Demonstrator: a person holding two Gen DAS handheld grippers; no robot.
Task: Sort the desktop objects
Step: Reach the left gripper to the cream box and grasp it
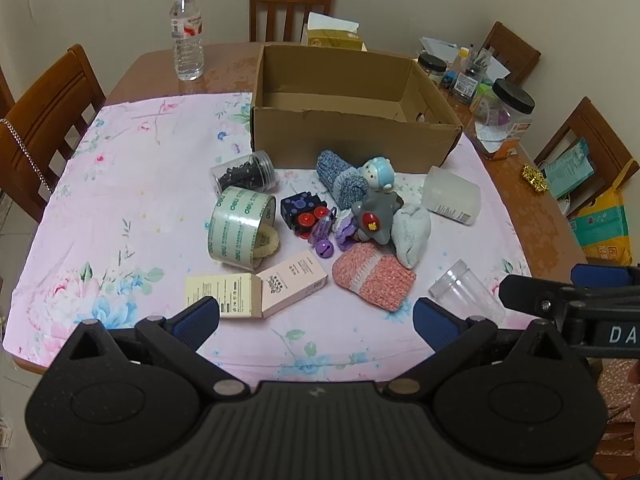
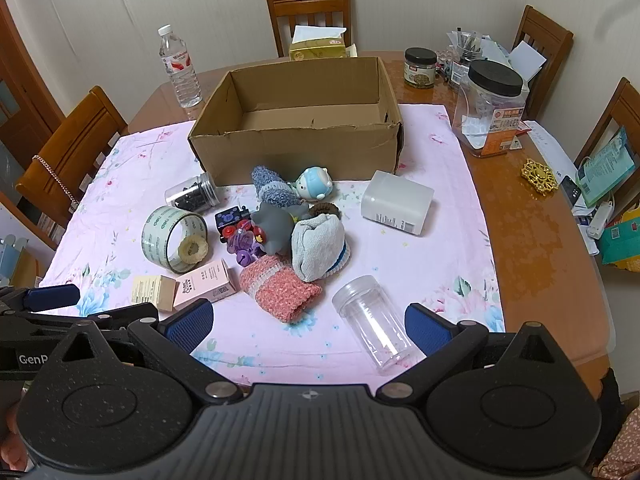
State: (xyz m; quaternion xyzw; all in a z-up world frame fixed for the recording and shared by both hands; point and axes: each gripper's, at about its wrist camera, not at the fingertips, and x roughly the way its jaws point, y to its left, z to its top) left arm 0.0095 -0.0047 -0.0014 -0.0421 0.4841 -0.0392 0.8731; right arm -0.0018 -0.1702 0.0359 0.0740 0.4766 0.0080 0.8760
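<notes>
1. Nearest the viewer, the left gripper [image 1: 316, 316] hangs over the near edge of the table with its blue-padded jaws spread wide and nothing between them.
2. Beside it, the right gripper [image 2: 308, 320] is likewise spread wide and empty; a clear plastic jar [image 2: 372, 320] lies on its side just beyond its right pad.
3. A pink floral cloth [image 1: 132, 184] covers the table.
4. On the cloth lies a loose pile: a cream box [image 1: 222, 294], a pink box [image 1: 294, 282], a coral knitted piece [image 1: 372, 280], a roll of clear tape [image 1: 238, 226], a grey toy [image 1: 374, 216] and a small jar of dark pieces [image 1: 244, 174].
5. A frosted white container [image 2: 396, 202] lies on its side to the right of the pile.
6. Behind the pile stands an open cardboard box [image 2: 296, 148], apparently empty.
7. Farther back, a water bottle [image 1: 186, 34] stands upright on bare wood, with wooden chairs [image 1: 292, 4] around the table.
</notes>
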